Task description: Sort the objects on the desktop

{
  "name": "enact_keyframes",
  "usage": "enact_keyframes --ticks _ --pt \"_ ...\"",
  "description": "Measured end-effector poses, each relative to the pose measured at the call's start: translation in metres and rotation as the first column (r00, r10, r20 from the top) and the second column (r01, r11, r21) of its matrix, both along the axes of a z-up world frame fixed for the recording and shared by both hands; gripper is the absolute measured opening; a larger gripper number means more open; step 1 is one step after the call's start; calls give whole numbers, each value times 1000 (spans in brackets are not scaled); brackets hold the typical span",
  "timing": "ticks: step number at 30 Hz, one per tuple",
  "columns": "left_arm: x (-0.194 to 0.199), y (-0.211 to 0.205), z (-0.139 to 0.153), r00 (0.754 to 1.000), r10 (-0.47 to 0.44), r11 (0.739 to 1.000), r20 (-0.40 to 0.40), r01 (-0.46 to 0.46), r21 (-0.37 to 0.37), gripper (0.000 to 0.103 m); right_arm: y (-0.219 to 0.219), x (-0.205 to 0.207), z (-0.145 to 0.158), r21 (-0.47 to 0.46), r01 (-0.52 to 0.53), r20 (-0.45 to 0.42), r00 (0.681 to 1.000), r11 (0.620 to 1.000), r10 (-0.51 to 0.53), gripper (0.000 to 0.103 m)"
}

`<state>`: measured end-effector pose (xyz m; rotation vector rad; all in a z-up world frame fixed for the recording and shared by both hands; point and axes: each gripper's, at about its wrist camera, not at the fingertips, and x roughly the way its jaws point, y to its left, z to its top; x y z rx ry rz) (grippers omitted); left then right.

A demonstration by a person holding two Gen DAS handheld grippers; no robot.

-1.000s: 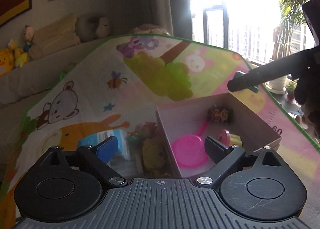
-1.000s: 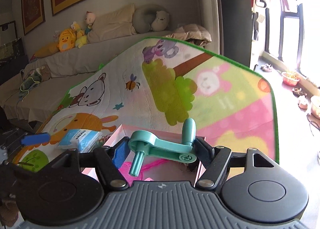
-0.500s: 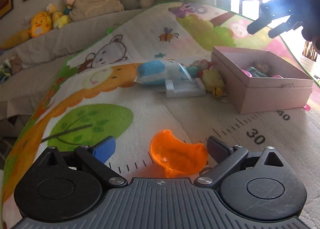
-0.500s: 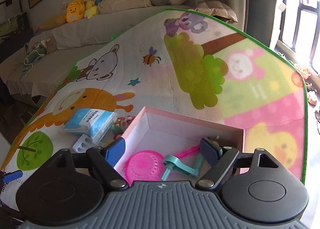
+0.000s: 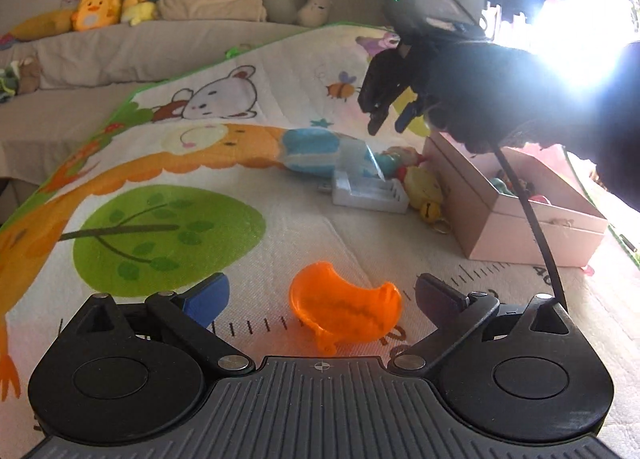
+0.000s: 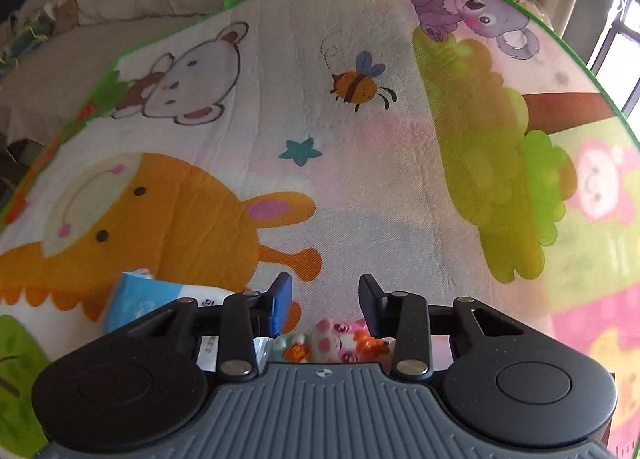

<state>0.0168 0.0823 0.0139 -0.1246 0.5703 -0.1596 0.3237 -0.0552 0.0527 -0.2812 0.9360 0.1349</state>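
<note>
A cartoon play mat [image 5: 248, 227] covers the table, with a sofa of plush toys behind. My left claw [image 5: 320, 295] is spread wide, low over the mat, straddling the orange scoop [image 5: 344, 309] without touching it; a second ago it hung over the pink box [image 5: 532, 227]. My right claw [image 6: 325, 301], released and empty since it dropped the teal crank into that box, now hovers above the pig toy [image 6: 334, 341] and tissue pack [image 6: 152, 297] just left of the box. So one item is sorted, and I judge the scoop is next: close and carry it to the box.
</note>
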Motion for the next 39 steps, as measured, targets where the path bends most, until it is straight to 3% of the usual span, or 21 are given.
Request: enact_keyframes --ticks 3,6,16,19,22,24,27,31,35,39 --pt "-1 3 0 1000 -8 1000 -4 8 -30 102 7 13 -22 -82 -6 -61 998 997 1 34" --pt "-2 5 0 1000 -17 999 4 17 -39 102 5 7 -28 -95 -18 -90 996 995 9 34" --pt "-1 7 0 1000 1 999 -1 -1 -47 103 2 -87 -16 76 -142 -271 950 987 158 35" --pt "-2 5 0 1000 3 999 4 -3 -36 103 -7 -127 -6 195 -200 -325 911 960 256 34" --pt "-3 4 0 1000 3 1000 11 -3 -26 103 -27 -178 19 254 -262 -233 918 931 322 35" --pt "-3 3 0 1000 8 1000 12 -7 -22 103 -45 -216 35 238 -322 -98 931 916 352 51" --pt "-1 5 3 1000 31 999 5 -31 -17 103 -71 -264 42 184 -365 44 930 912 364 64" --pt "-4 4 10 998 63 998 7 -63 30 103 -94 -301 22 227 -339 44 940 913 338 65" --pt "-9 -1 21 996 85 994 3 -85 66 103 -91 -336 -4 296 -391 80 919 871 386 67" --pt "-17 -11 32 997 81 990 10 -82 111 103 -73 -348 -27 223 -403 115 915 888 386 67"
